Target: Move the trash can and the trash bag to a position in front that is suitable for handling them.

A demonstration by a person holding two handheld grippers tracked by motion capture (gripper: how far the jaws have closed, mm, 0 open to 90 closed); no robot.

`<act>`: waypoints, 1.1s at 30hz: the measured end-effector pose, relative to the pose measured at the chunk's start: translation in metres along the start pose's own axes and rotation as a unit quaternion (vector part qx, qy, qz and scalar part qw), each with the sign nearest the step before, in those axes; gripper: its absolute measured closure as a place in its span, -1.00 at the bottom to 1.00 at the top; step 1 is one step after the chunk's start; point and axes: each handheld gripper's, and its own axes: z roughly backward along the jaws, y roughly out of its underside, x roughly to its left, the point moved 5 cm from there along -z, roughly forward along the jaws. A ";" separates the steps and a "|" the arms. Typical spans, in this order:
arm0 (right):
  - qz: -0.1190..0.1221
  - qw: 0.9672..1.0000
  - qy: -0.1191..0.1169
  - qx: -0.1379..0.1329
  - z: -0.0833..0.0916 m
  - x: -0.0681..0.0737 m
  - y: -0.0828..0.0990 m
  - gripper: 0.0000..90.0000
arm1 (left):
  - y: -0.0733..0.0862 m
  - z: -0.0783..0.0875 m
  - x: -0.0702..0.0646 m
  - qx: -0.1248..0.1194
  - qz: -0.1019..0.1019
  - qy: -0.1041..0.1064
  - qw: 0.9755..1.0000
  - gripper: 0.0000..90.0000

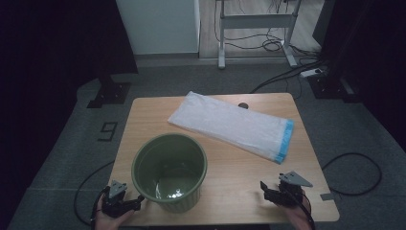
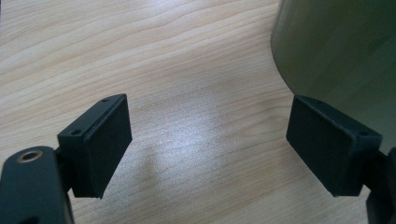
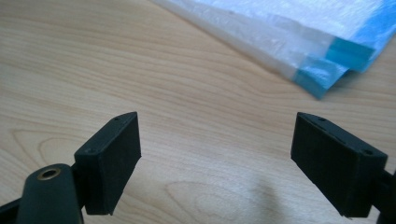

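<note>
Down at the near left corner of the wooden table (image 1: pixel 225 191), the left gripper (image 1: pixel 125 202) sits with its jaws spread wide and nothing between them; in the left gripper view one black pad (image 2: pixel 334 144) stands just beside the wall of the green bin (image 1: pixel 168 170), whether touching I cannot tell. That bin is upright at the near left of the table, its mouth open, and it rises between the left gripper and the rest of the tabletop. At the near right corner the right gripper (image 1: pixel 269 191) also rests with jaws wide apart and empty, bare wood in front of it. Farther off, across the far middle and right, lies a flat folded white bag (image 1: pixel 230 125) with a blue edge (image 1: pixel 286 141), well apart from both grippers. Cables (image 1: pixel 354 167) trail on the grey floor beside the table.
</note>
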 end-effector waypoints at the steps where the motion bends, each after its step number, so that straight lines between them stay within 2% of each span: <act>1: 0.000 1.000 0.000 0.000 0.000 0.000 0.000 -0.66 | 0.000 0.000 0.000 0.000 0.000 0.000 1.000 -0.70; 5: -0.001 1.000 0.007 0.005 0.001 -0.003 0.003 -0.66 | 0.006 0.013 -0.011 0.000 -0.003 0.000 1.000 -0.69; 8: 0.002 1.000 0.010 0.006 0.001 -0.005 0.004 -0.66 | 0.014 0.026 -0.027 -0.001 -0.019 0.007 1.000 -0.70; 11: 0.002 1.000 0.010 0.008 0.001 -0.007 0.004 -0.66 | 0.017 0.038 -0.042 -0.012 -0.034 0.024 0.999 -0.70; 12: 0.003 1.000 0.009 0.012 0.000 -0.007 0.005 -0.66 | 0.016 0.044 -0.053 -0.016 -0.051 0.040 0.998 -0.70; 13: 0.003 1.000 0.009 0.012 0.000 -0.007 0.005 -0.66 | 0.016 0.044 -0.053 -0.016 -0.051 0.040 0.998 -0.70; 15: 0.005 1.000 0.011 0.013 -0.001 -0.007 0.005 -0.66 | 0.013 0.048 -0.063 -0.019 -0.068 0.059 0.996 -0.70; 17: 0.007 1.000 0.010 0.013 -0.001 -0.006 0.005 -0.66 | 0.009 0.048 -0.073 -0.019 -0.080 0.078 0.994 -0.70; 21: 0.025 1.000 0.007 -0.003 0.000 -0.002 0.004 -0.66 | 0.002 0.045 -0.086 -0.034 -0.091 0.095 0.991 -0.69; 24: 0.030 1.000 0.004 -0.002 -0.001 0.000 0.004 -0.66 | -0.003 0.039 -0.090 -0.036 -0.099 0.096 0.990 -0.69; 27: 0.039 0.999 -0.009 -0.003 -0.002 0.003 0.006 -0.66 | -0.009 0.032 -0.091 -0.030 -0.103 0.096 0.990 -0.69; 28: 0.052 0.998 -0.018 -0.006 -0.002 0.005 0.006 -0.66 | -0.013 0.028 -0.092 -0.025 -0.109 0.099 0.989 -0.72; 30: 0.061 0.998 -0.023 -0.007 -0.002 0.007 0.007 -0.66 | -0.016 0.024 -0.093 -0.026 -0.111 0.102 0.988 -0.71; 33: 0.067 0.997 -0.028 -0.008 -0.003 0.009 0.007 -0.66 | -0.020 0.021 -0.094 -0.022 -0.116 0.104 0.988 -0.70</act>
